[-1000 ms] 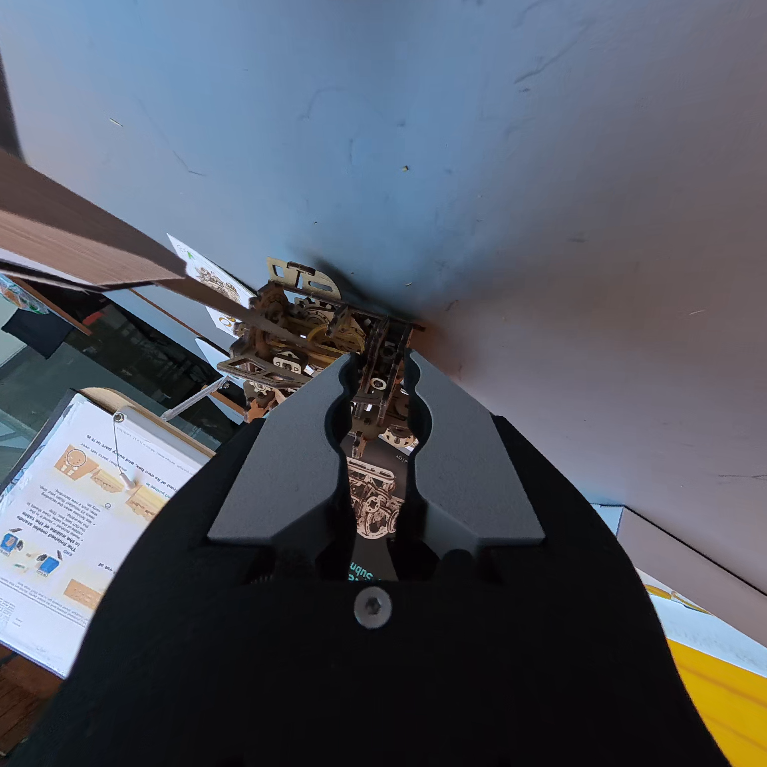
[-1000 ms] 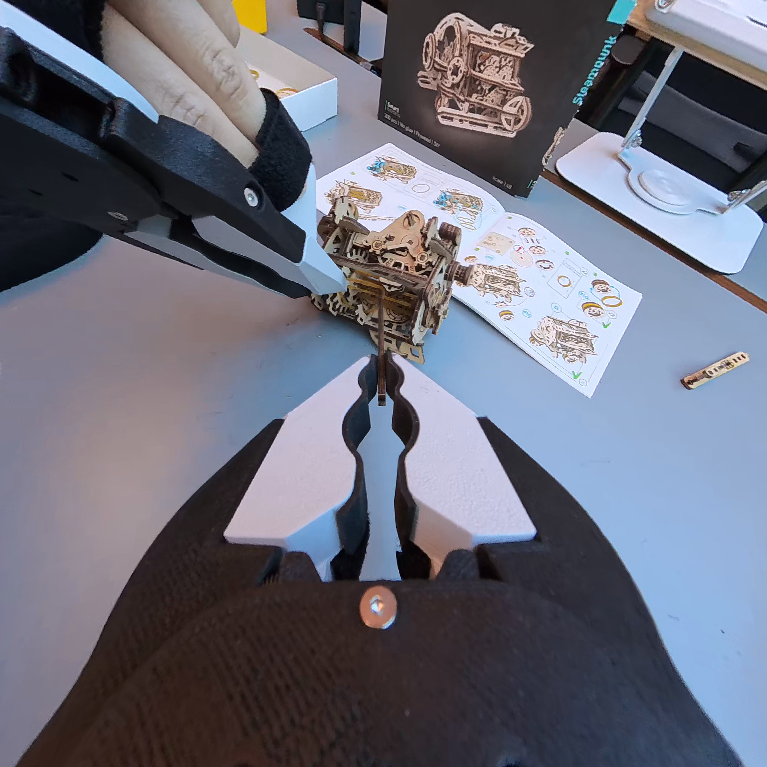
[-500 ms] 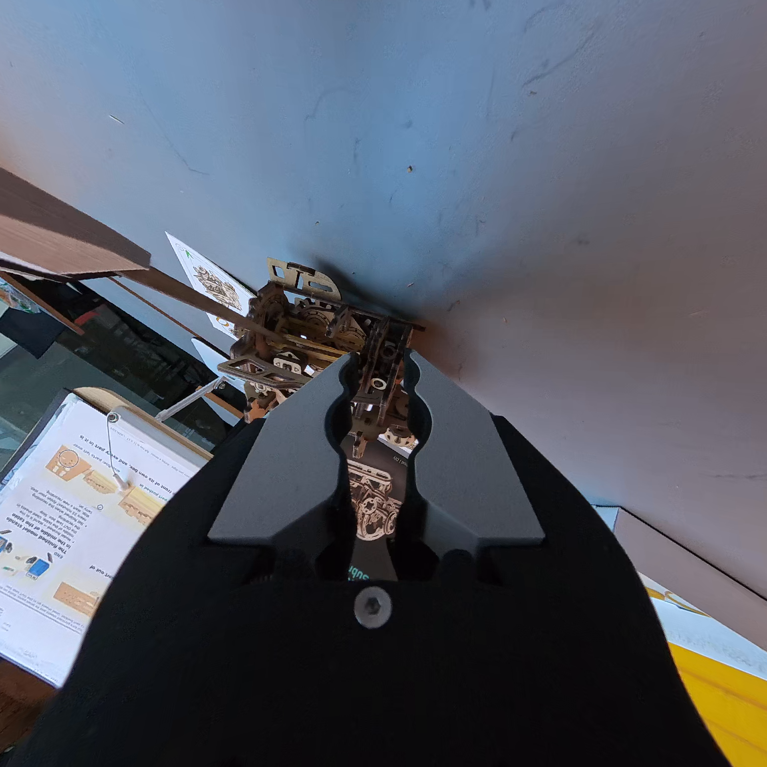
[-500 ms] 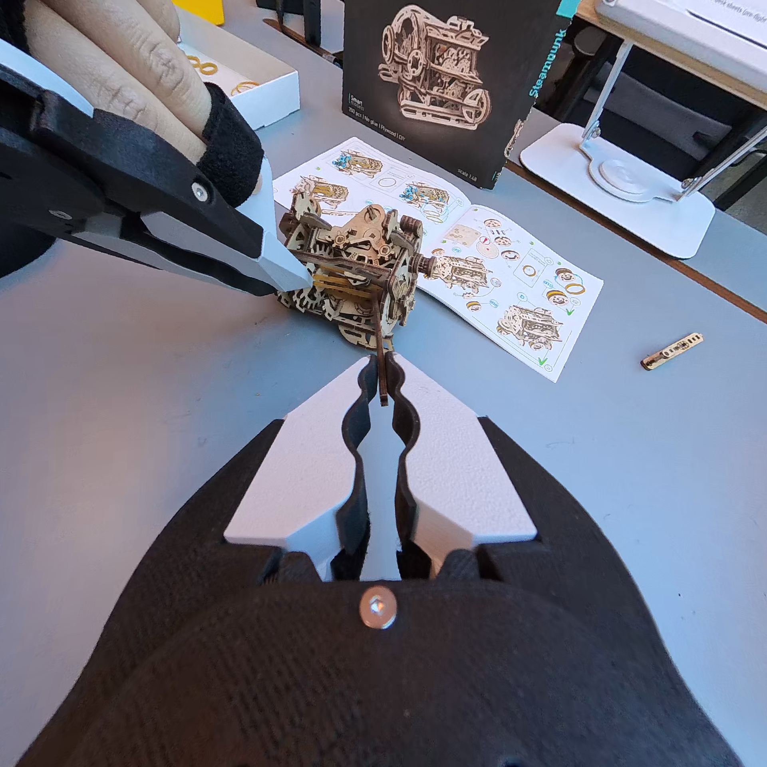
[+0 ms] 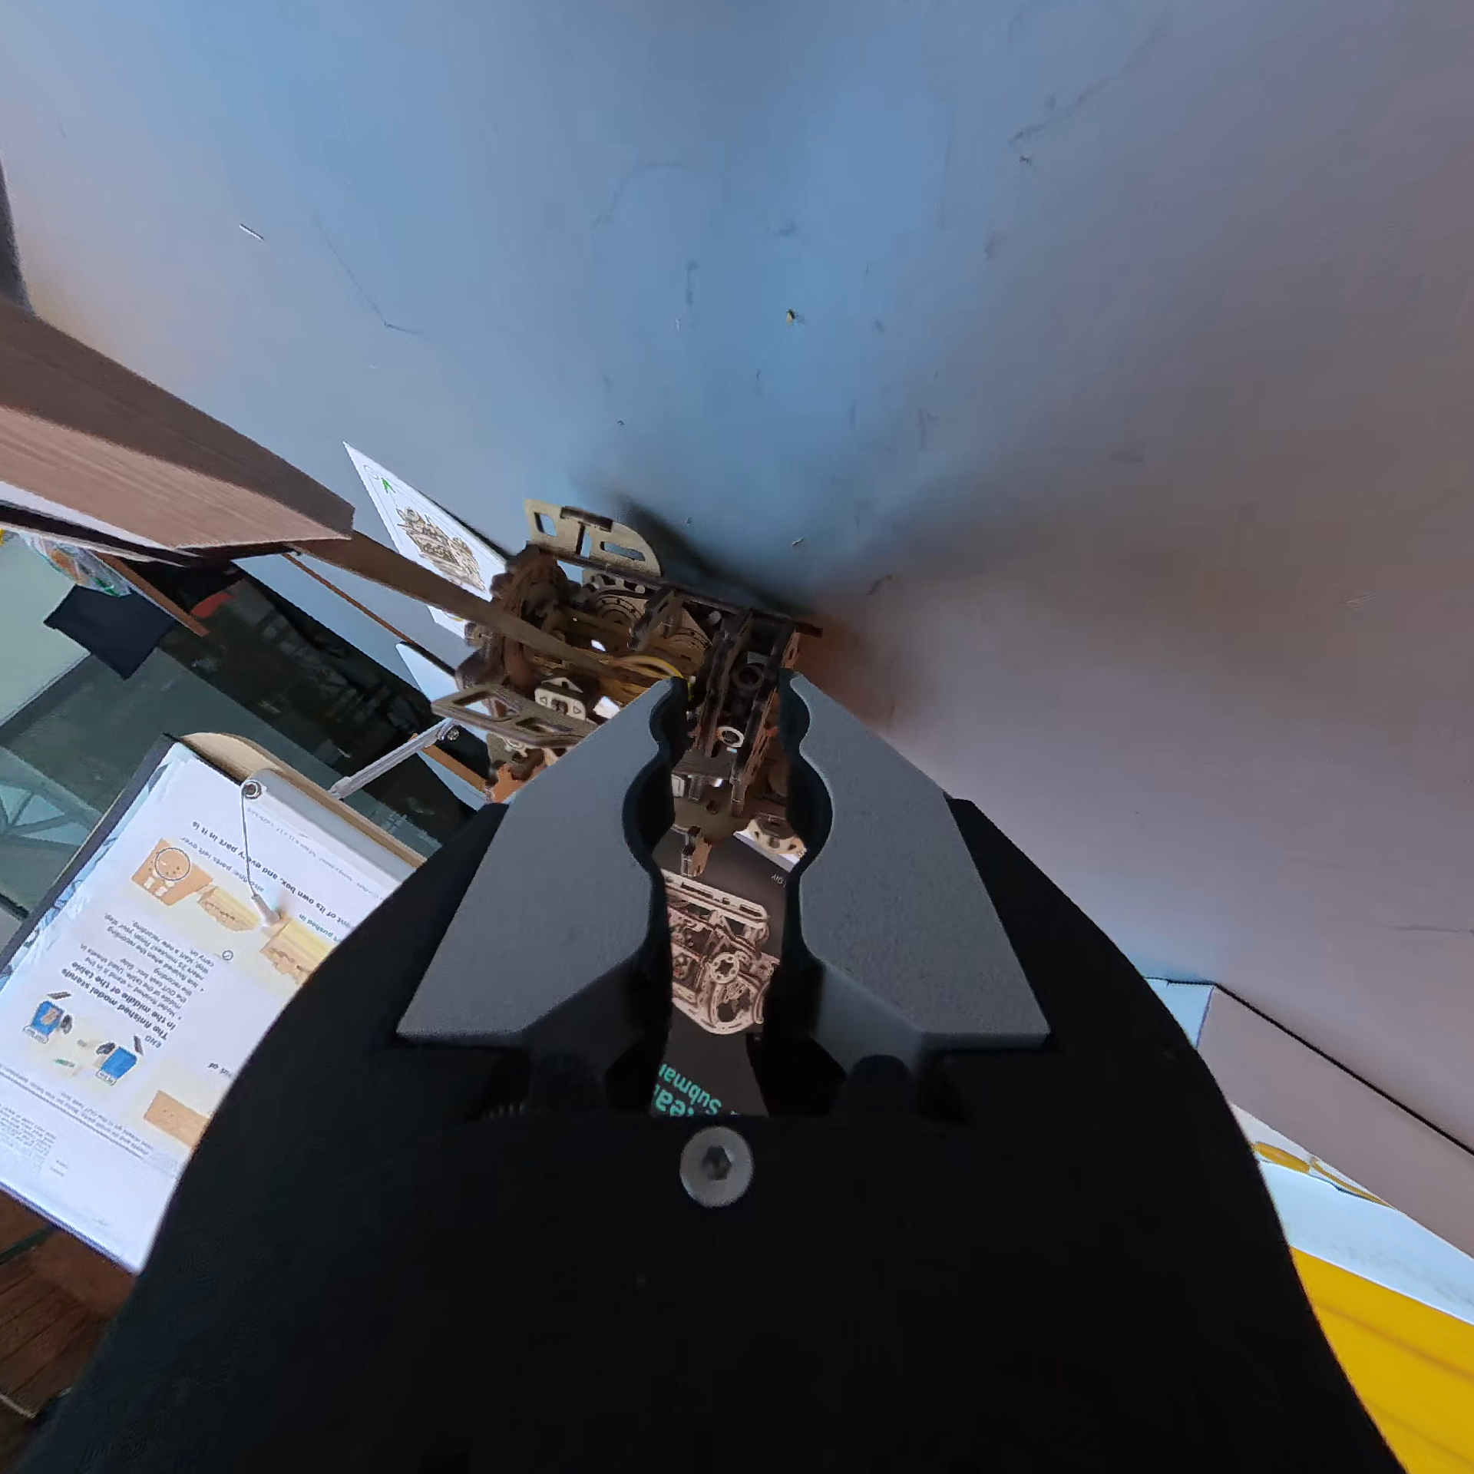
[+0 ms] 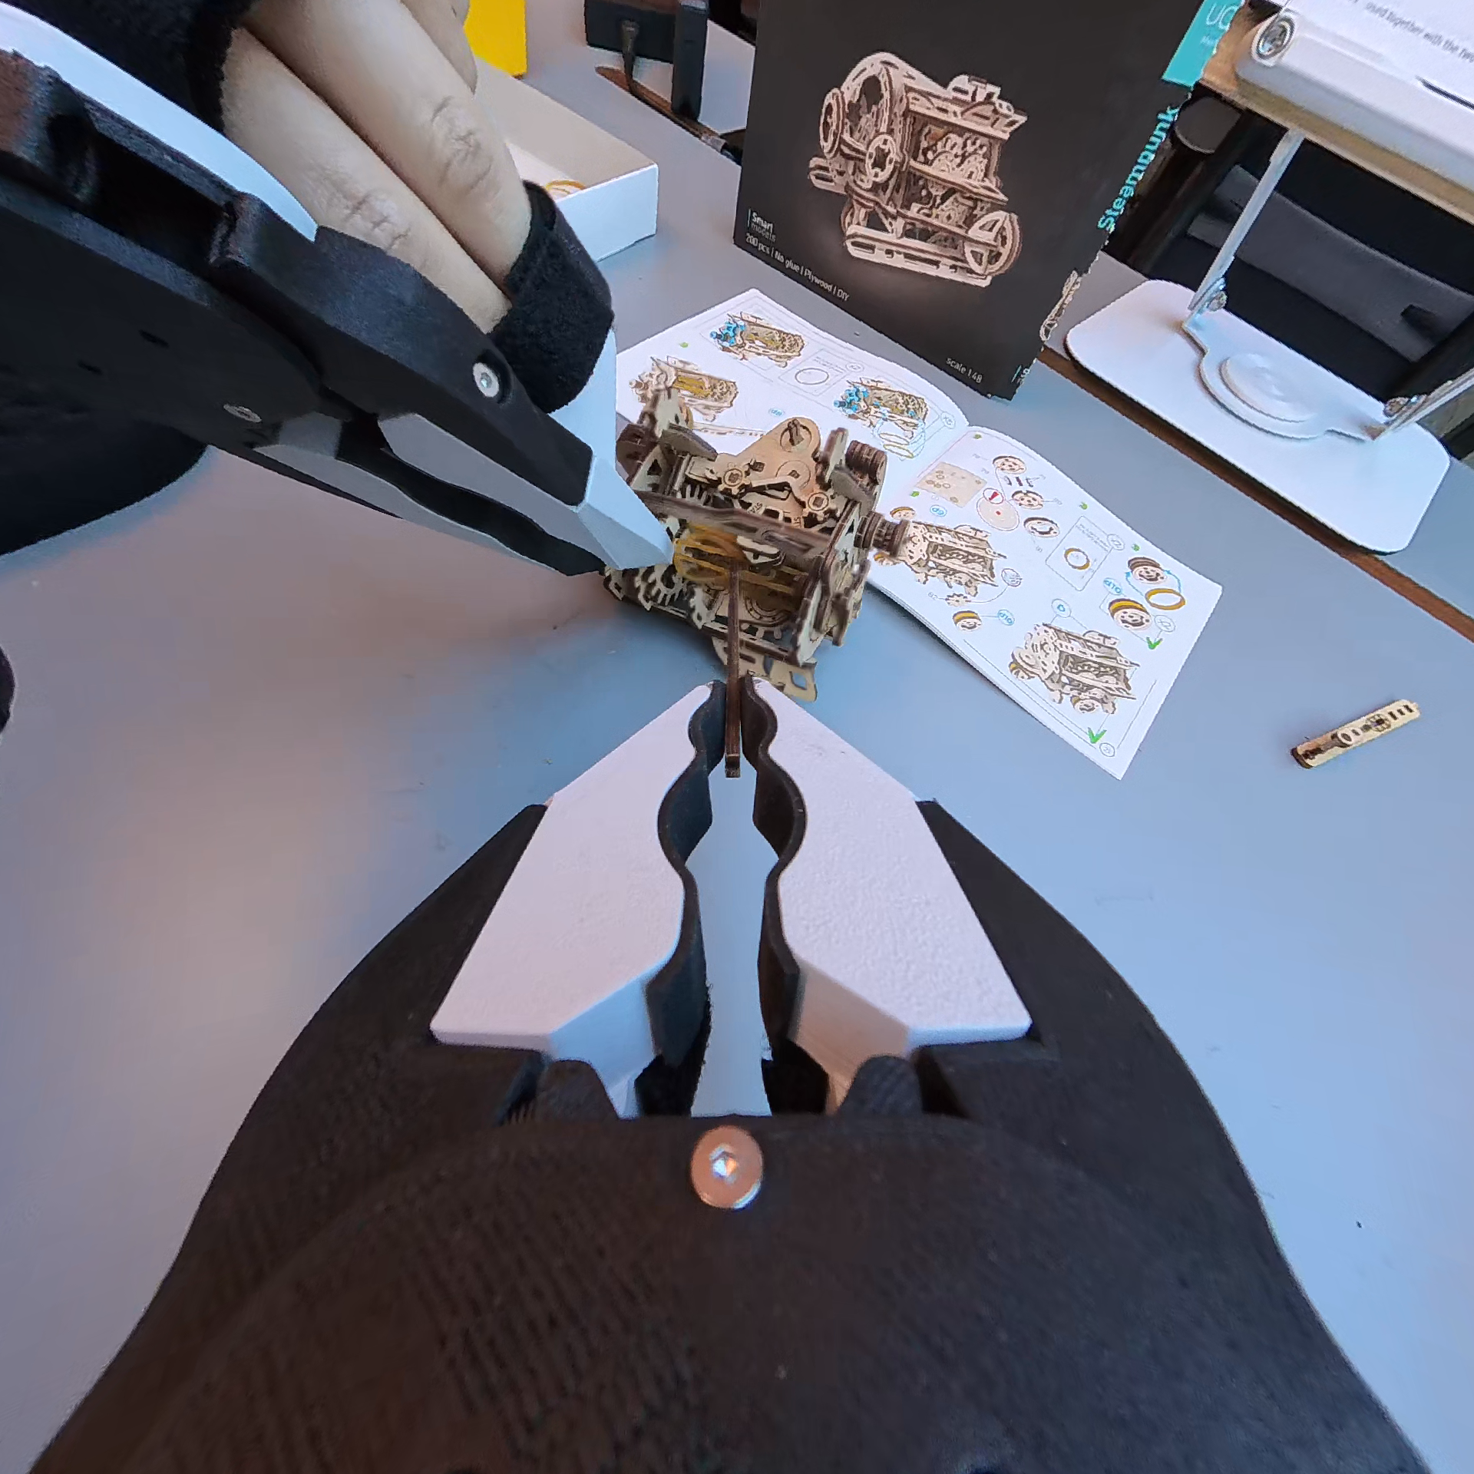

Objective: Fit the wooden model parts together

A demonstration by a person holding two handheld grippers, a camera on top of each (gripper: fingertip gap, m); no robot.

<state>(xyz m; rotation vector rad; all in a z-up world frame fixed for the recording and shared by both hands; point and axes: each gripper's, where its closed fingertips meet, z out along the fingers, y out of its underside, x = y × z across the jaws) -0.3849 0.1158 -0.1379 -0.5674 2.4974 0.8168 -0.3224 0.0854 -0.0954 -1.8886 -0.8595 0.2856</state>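
Observation:
The wooden gear model (image 6: pixel 766 510) rests on the grey table (image 6: pixel 319 758), tilted on a lower corner. My left gripper (image 6: pixel 638 546) comes in from the upper left, held by a hand, and is shut on the model's left side. In the left wrist view, which is rolled upside down, its grey fingers (image 5: pixel 730 694) clamp a side frame of the model (image 5: pixel 606 638). My right gripper (image 6: pixel 731 710) is shut on a thin dark wooden strip (image 6: pixel 731 638), seen edge-on. The strip reaches into the model's middle by a yellow rubber band. It also shows in the left wrist view (image 5: pixel 494 618).
An open instruction booklet (image 6: pixel 1037 574) lies behind and right of the model. The dark kit box (image 6: pixel 957 183) stands behind it. A small loose wooden piece (image 6: pixel 1356 732) lies at the right. A white stand base (image 6: pixel 1276 415) and a white tray (image 6: pixel 590 183) sit farther back. Some 8 cm of space lies between my two pairs of fingers.
The right gripper has shifted slightly sideways and back around the model with the strip still in it. Both grips are unchanged.

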